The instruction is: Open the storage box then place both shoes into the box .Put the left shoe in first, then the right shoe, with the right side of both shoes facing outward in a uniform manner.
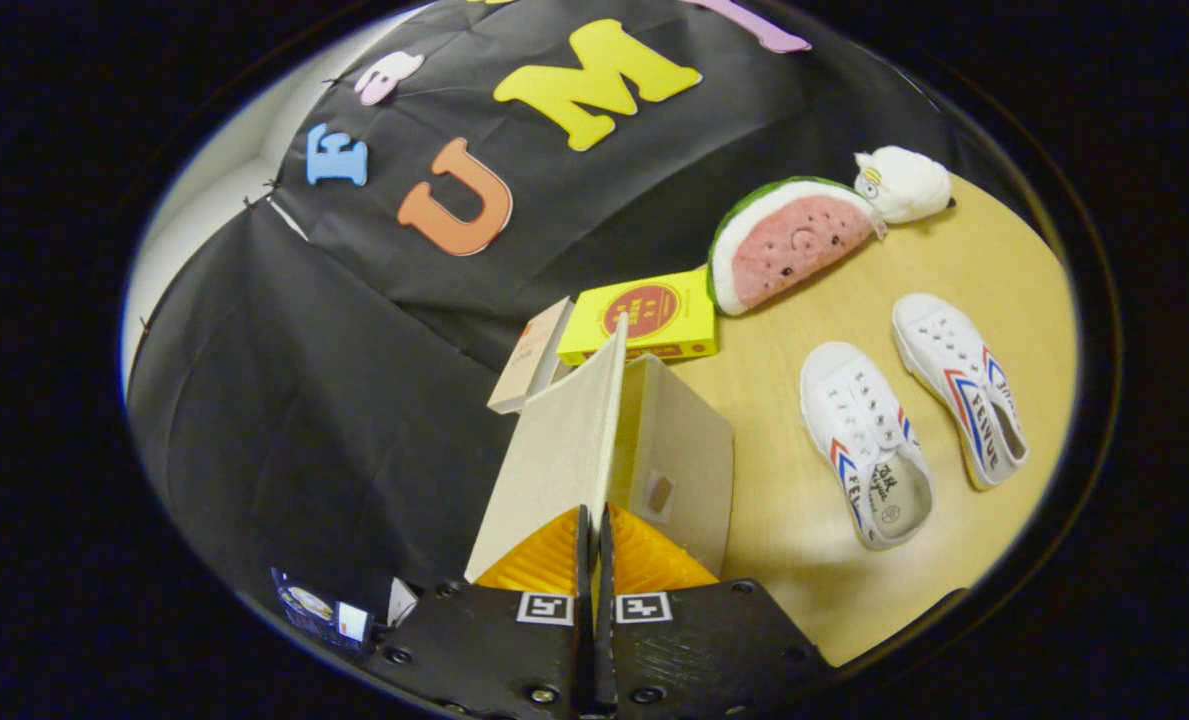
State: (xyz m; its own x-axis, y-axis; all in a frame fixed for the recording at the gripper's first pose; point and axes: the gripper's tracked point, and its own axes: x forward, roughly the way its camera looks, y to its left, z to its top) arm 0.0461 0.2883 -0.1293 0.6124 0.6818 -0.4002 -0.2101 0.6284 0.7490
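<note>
**Lid pinched and up, shoes waiting on the table**

The gripper (594, 540) has its two fingers closed tight on the thin edge of the lid (564, 440), both pressing on the card with barely a sliver between them. The flap stands nearly edge-on, rising straight ahead of the fingers, and the storage box (679, 455) sits just to the right of it, pale cardboard wall facing us. This looks like light, fairly stiff board, so a firm pinch near the edge, as here, should do, though a thin flap could bend or slip if swung hard.

Beyond the box, on the wooden table (994, 260), lie two white canvas shoes side by side, well apart from the box: the nearer shoe (866, 445) and the farther shoe (959, 385), toes pointing away, openings toward us. They look soft and light; the heel collar or the side wall seems the sensible place to grab, since the canvas will give.

Further back sit a yellow box (644, 315), a small book (532, 355), a watermelon plush (789, 245) and a white plush (904, 185)
</note>
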